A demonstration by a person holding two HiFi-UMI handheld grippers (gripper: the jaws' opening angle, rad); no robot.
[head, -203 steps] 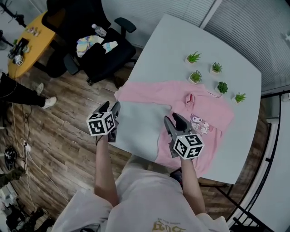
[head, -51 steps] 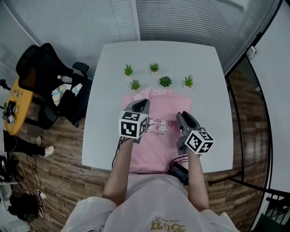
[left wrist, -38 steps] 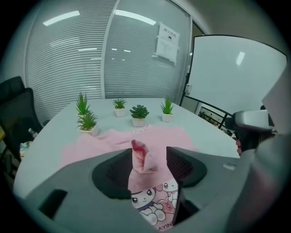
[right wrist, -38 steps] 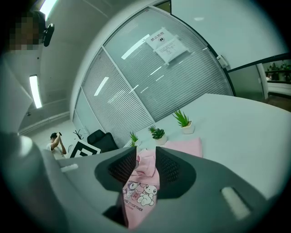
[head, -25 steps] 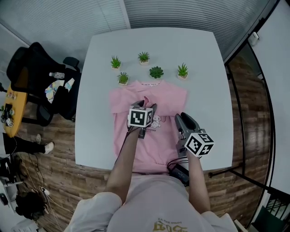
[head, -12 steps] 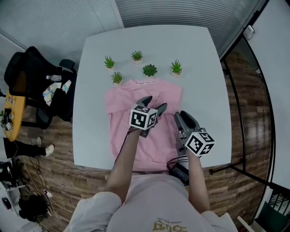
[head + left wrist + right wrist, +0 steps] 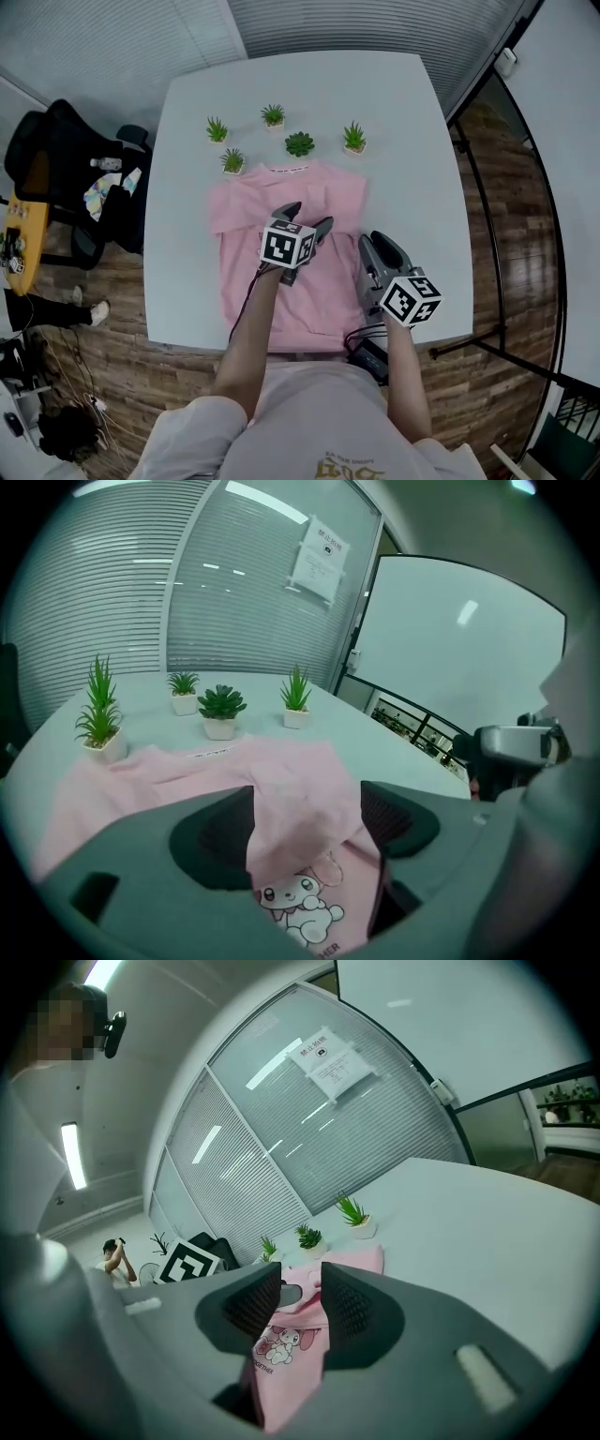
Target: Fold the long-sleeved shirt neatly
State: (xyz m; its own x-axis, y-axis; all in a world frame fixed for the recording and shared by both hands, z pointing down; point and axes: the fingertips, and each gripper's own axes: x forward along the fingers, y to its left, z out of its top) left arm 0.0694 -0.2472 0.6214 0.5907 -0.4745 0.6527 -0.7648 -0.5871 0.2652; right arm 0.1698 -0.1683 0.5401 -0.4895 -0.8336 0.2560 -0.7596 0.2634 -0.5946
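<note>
left gripper (image 7: 307,216) over the shirt (image 7: 248,281), jaws wide now, just been opening, wider than a second ago, and the pink sleeve (image 7: 300,808) lies slack between them. right gripper (image 7: 380,246) keeps its narrow gap, holding nothing. the shirt lies at the tabletop's (image 7: 187,141) near edge, its sleeve no longer stretched out left.

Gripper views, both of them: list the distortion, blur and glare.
Left gripper view: fisheye bows the slatted window blinds, corners go black, ceiling lights glare, the raised fold of the pink long-sleeved shirt is soft. Right gripper view: same bowing, bright strip light, mosaic patch top left.
</note>
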